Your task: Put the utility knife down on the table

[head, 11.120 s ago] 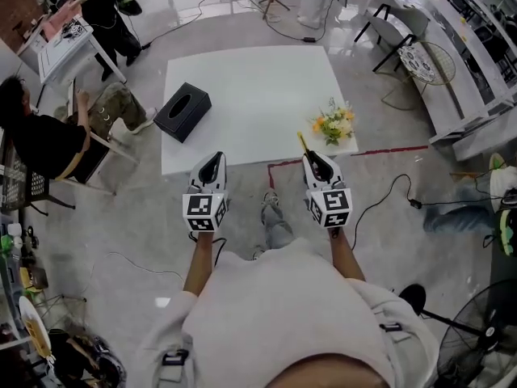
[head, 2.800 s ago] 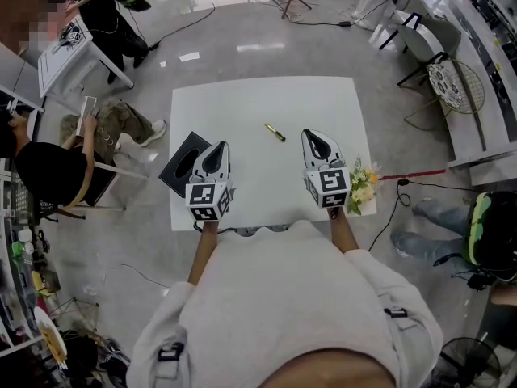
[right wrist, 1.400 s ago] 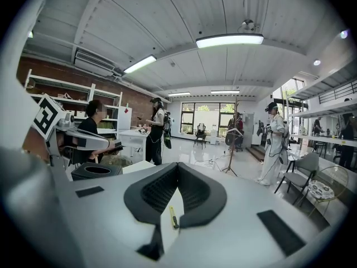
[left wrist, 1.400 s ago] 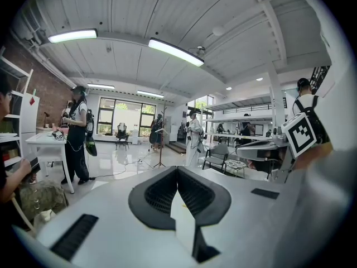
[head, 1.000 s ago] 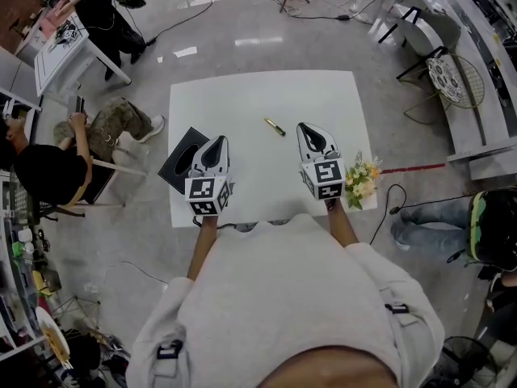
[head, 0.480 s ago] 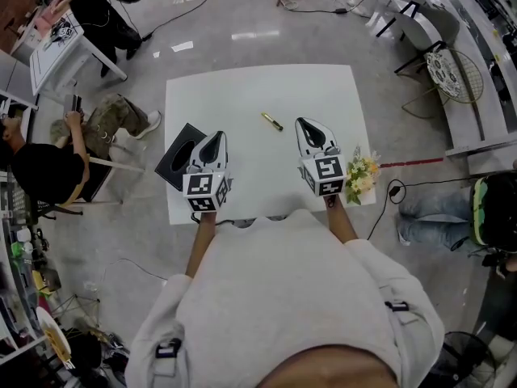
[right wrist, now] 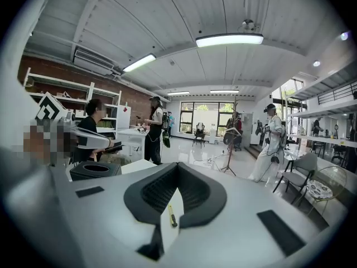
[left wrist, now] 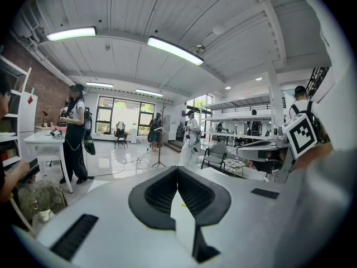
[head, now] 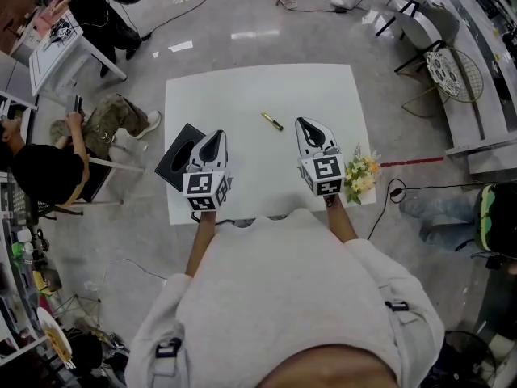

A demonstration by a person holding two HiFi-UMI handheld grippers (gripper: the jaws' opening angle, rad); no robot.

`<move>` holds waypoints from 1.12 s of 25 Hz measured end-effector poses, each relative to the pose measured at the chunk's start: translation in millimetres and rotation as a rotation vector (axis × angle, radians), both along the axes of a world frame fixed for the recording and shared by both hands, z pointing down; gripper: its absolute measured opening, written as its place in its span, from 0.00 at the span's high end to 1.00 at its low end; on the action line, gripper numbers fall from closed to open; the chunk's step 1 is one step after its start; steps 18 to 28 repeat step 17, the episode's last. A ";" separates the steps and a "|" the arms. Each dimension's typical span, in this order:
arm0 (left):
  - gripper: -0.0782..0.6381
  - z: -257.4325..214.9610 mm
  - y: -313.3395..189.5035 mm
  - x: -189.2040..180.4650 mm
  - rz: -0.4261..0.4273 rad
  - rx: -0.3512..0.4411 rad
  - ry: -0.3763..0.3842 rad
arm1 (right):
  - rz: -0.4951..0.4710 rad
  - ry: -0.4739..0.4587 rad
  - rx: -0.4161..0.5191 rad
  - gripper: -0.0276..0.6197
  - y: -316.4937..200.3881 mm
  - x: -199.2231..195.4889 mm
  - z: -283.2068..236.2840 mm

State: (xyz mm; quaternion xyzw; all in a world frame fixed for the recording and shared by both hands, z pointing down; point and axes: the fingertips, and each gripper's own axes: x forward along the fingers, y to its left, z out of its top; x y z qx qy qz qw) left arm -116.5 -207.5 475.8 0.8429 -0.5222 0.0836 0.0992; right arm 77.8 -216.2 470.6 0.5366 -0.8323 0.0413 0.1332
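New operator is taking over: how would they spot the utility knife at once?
Start at the big white table. Near its middle lies the utility knife, a thin yellow-and-black stick lying alone on bare tabletop, unlike the black box and flowers at the table's edges.

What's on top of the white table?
A knife near the middle, a black box at the left edge, flowers at the right corner. The left gripper and right gripper hide patches of table.
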 end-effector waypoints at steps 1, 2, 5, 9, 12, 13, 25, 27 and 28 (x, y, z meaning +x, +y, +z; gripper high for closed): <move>0.86 -0.1 -0.2 0.3 0.000 0.000 0.000 | 0.000 -0.001 0.000 0.91 -0.2 0.3 0.1; 0.86 -0.1 -0.1 0.5 0.000 0.001 -0.001 | 0.001 -0.002 0.000 0.91 -0.1 0.6 0.2; 0.86 0.2 0.8 0.6 0.000 0.000 -0.002 | 0.004 0.003 0.001 0.91 0.6 2.1 2.3; 0.86 0.2 0.6 0.0 -0.001 -0.002 -0.004 | 0.003 0.007 -0.002 0.91 0.4 1.9 3.5; 0.86 0.6 0.6 0.8 0.000 -0.002 -0.003 | 0.002 0.008 -0.002 0.91 0.4 2.2 5.1; 0.86 1.1 0.6 1.1 0.000 -0.002 -0.003 | 0.002 0.009 -0.002 0.91 0.5 2.4 5.9; 0.86 3.5 1.5 2.1 0.001 -0.001 -0.003 | 0.004 0.012 -0.006 0.91 1.8 3.3 9.2; 0.86 3.5 1.5 2.1 0.001 -0.001 -0.003 | 0.004 0.012 -0.006 0.91 1.8 3.3 9.2; 0.86 3.5 1.5 2.1 0.001 -0.001 -0.003 | 0.004 0.012 -0.006 0.91 1.8 3.3 9.2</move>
